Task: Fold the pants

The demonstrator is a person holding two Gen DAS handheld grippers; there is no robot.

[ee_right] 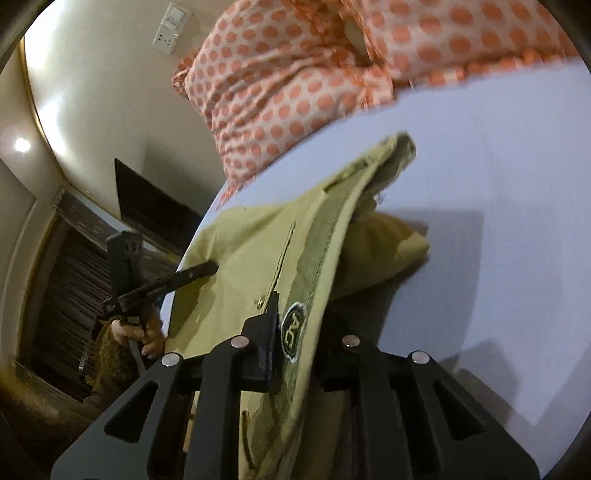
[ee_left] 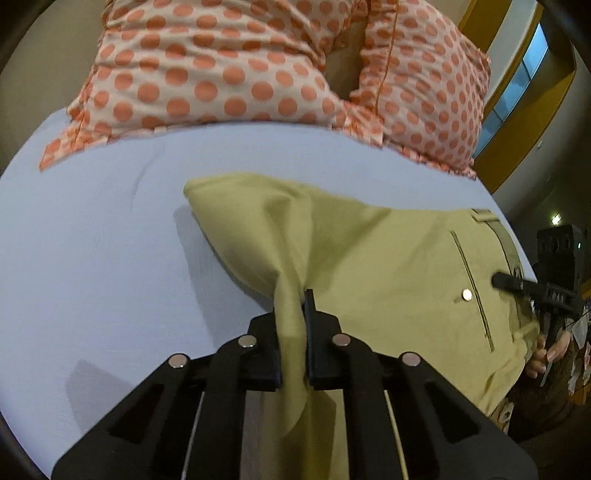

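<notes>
Khaki-yellow pants (ee_left: 388,258) lie half lifted over a pale blue bed sheet (ee_left: 92,240). My left gripper (ee_left: 293,299) is shut on a bunched fold of the pants' fabric, which hangs between its fingers. My right gripper (ee_right: 295,314) is shut on the waistband (ee_right: 325,236), next to a dark oval label (ee_right: 293,334); its right finger is hidden behind the cloth. The right gripper also shows in the left wrist view (ee_left: 509,282) at the waist end by a back pocket with a button (ee_left: 467,294). The left gripper shows in the right wrist view (ee_right: 207,269).
Two pillows with orange dots (ee_left: 221,74) lie at the head of the bed, also in the right wrist view (ee_right: 295,92). The bed edge (ee_right: 192,251) runs beside dark wooden furniture (ee_right: 74,266). A wall socket (ee_right: 171,27) sits on the cream wall.
</notes>
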